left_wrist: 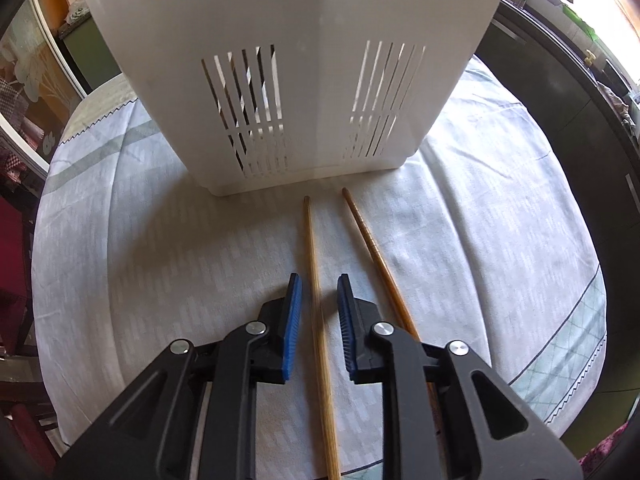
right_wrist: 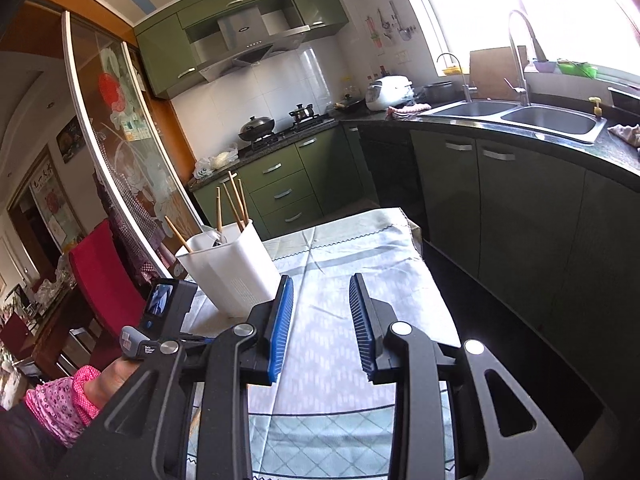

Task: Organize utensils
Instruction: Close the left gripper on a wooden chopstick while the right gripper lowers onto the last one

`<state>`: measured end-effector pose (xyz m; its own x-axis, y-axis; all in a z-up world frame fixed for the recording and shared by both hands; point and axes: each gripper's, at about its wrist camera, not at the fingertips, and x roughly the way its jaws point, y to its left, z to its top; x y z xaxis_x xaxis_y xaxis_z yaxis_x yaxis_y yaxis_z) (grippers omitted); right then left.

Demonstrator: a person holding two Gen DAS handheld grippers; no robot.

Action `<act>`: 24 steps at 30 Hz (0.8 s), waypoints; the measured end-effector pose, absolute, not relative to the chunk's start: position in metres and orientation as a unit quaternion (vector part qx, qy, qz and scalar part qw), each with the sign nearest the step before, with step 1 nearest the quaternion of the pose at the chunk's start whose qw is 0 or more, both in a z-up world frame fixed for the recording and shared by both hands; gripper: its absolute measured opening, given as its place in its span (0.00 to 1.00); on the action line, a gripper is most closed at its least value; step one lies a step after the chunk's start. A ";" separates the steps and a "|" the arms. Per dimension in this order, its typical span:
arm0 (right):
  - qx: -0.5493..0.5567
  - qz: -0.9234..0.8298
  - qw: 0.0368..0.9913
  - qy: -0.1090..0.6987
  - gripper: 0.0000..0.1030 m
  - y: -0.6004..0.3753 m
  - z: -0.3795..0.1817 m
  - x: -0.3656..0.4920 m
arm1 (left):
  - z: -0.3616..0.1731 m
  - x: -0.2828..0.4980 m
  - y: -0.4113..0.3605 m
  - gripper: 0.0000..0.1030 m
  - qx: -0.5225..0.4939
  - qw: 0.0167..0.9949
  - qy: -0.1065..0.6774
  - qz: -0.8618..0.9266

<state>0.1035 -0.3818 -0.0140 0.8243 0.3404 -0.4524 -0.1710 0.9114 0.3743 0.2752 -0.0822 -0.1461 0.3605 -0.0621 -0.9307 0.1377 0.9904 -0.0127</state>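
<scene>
**Left gripper straddles a chopstick below the utensil holder**

In the left wrist view, two wooden chopsticks lie on the cloth-covered table [left_wrist: 140, 240], their far tips just short of the base of the white utensil holder [left_wrist: 288, 80]. The left chopstick [left_wrist: 314, 264] runs straight toward the camera and passes between the fingers of the left gripper [left_wrist: 318, 284]. Those fingers stand narrow, one blue pad on each side of the stick, with a sliver of cloth showing on both sides, so they are around it and not pressing on it. The right chopstick [left_wrist: 372, 248] lies at a slant just beside the first and disappears under the gripper's right finger [left_wrist: 346, 320].

The holder stands upright on the table, its near wall cut with two groups of vertical slots.

In the right wrist view, the right gripper [right_wrist: 320, 284] hangs over the table with its fingers a moderate way apart and nothing between them, only the patterned tablecloth [right_wrist: 340, 340] showing in the gap. To its left the utensil holder [right_wrist: 236, 264] stands with several chopsticks [right_wrist: 234, 204] sticking up from it, one leaning out over the left rim. The left gripper's body [right_wrist: 160, 320] sits low at the left, held by a hand [right_wrist: 112, 376] in a pink floral sleeve [right_wrist: 60, 404].
</scene>
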 end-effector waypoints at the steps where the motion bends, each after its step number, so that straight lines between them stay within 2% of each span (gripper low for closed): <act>1: 0.165 0.134 0.941 0.263 0.33 -0.386 -0.015 0.101 | -0.146 0.275 -0.083 0.13 0.037 0.826 0.560 -0.057; 3: 0.173 0.133 0.940 0.261 0.33 -0.392 -0.014 0.100 | -0.147 0.272 -0.085 0.06 0.034 0.828 0.557 -0.056; 10: 0.185 0.141 0.936 0.265 0.33 -0.394 -0.012 0.104 | -0.139 0.256 -0.072 0.05 0.008 0.845 0.533 -0.049; 24: 0.151 0.172 0.923 0.309 0.33 -0.357 -0.022 0.125 | -0.035 0.169 -0.022 0.05 -0.025 0.930 0.363 -0.044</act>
